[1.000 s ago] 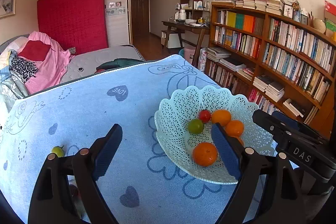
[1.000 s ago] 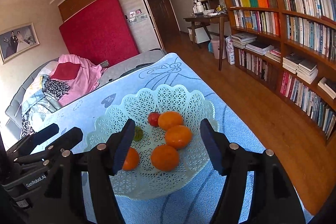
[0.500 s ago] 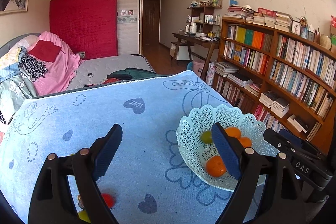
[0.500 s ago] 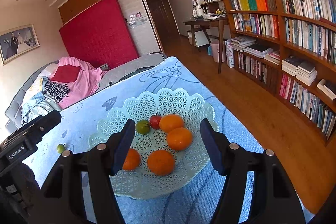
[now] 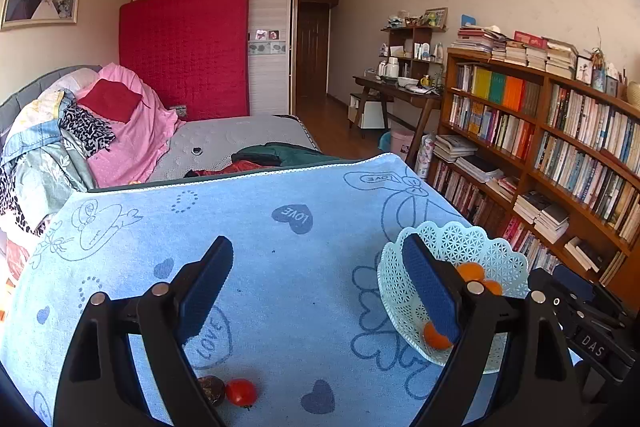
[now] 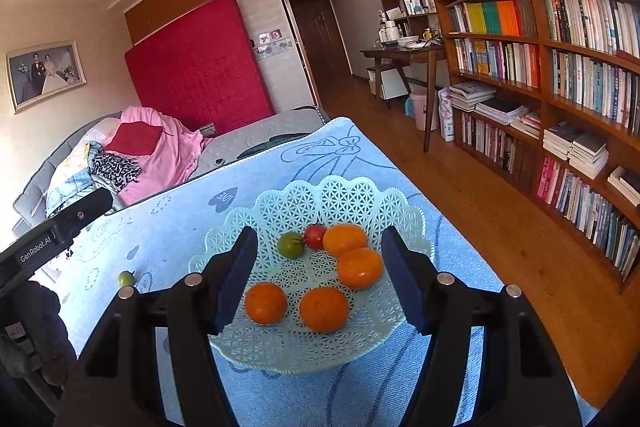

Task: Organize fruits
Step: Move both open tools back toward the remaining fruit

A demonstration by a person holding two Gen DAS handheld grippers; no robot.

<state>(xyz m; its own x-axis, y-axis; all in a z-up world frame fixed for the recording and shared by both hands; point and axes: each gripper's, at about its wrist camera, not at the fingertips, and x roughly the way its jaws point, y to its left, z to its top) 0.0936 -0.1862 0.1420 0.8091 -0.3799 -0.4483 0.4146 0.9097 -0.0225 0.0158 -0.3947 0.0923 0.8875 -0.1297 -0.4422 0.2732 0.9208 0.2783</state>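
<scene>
A pale green lattice basket (image 6: 344, 195) stands on the blue cloth and holds several oranges (image 6: 324, 309), a green tomato (image 6: 291, 245) and a red tomato (image 6: 315, 235). My right gripper (image 6: 320, 279) is open and empty just above the basket's near side. My left gripper (image 5: 316, 287) is open and empty over the cloth, left of the basket (image 5: 472, 247). A red tomato (image 5: 240, 391) and a dark brown fruit (image 5: 212, 389) lie on the cloth under the left gripper. A small green tomato (image 6: 126, 278) lies on the cloth left of the basket.
The blue patterned cloth (image 5: 260, 227) covers the table. A bed with piled clothes (image 5: 100, 131) lies beyond its far edge. A tall bookshelf (image 6: 560, 87) lines the right wall across a strip of wooden floor (image 6: 500, 227).
My left gripper has moved left and back from the basket; the red tomato and the brown fruit have come into its view. My right gripper has pulled back a little.
</scene>
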